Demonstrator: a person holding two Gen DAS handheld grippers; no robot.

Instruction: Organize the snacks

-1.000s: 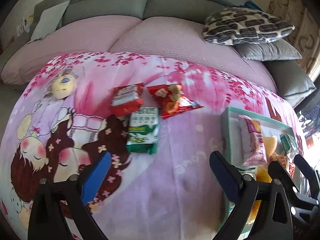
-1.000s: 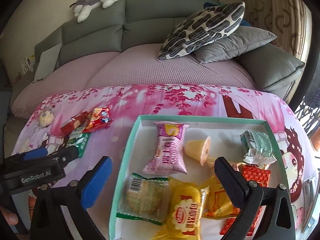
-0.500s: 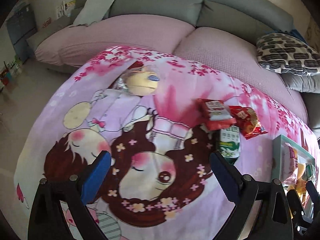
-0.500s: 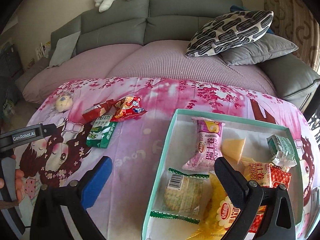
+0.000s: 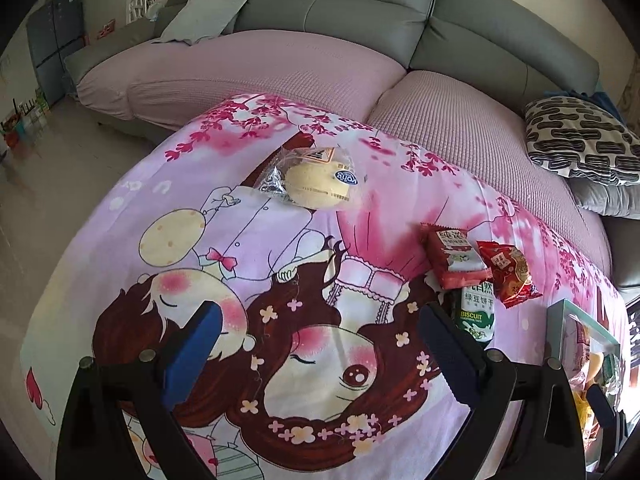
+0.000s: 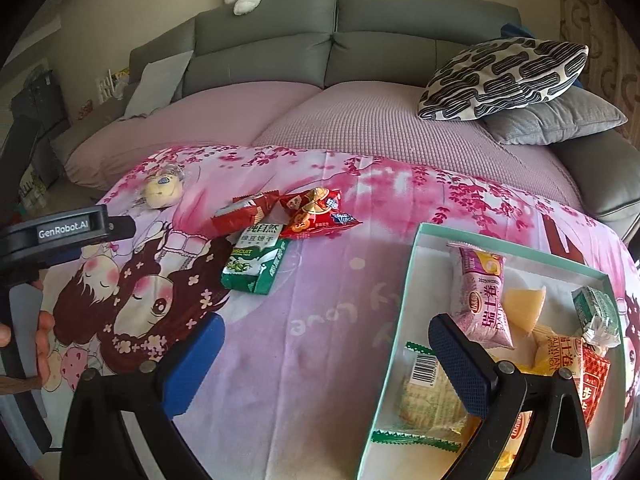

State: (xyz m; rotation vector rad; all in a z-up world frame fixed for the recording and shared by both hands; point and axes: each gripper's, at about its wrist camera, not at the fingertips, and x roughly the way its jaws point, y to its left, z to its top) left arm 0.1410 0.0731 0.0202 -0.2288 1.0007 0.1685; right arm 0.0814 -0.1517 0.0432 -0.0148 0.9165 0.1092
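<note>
Left gripper lined up on the lone bun, both grippers empty

Nearest, the left gripper (image 5: 316, 344) hangs with its jaws spread wide and nothing between them, above the printed cloth (image 5: 280, 380); the right gripper (image 6: 326, 354) is equally wide and empty, its right finger over the near-left corner of the teal box (image 6: 404, 292), which already holds several packets. Farther on, three loose snacks touch in a cluster mid-cloth: a green biscuit pack (image 6: 256, 264), a red wafer pack (image 6: 244, 214) and a red foil bag (image 6: 316, 214). Farthest, near the cloth's far-left edge, the wrapped bun (image 5: 320, 188) lies straight ahead of the left gripper, its wrapper running roughly crosswise; the left hand is clearly the nearer one for it.
</note>
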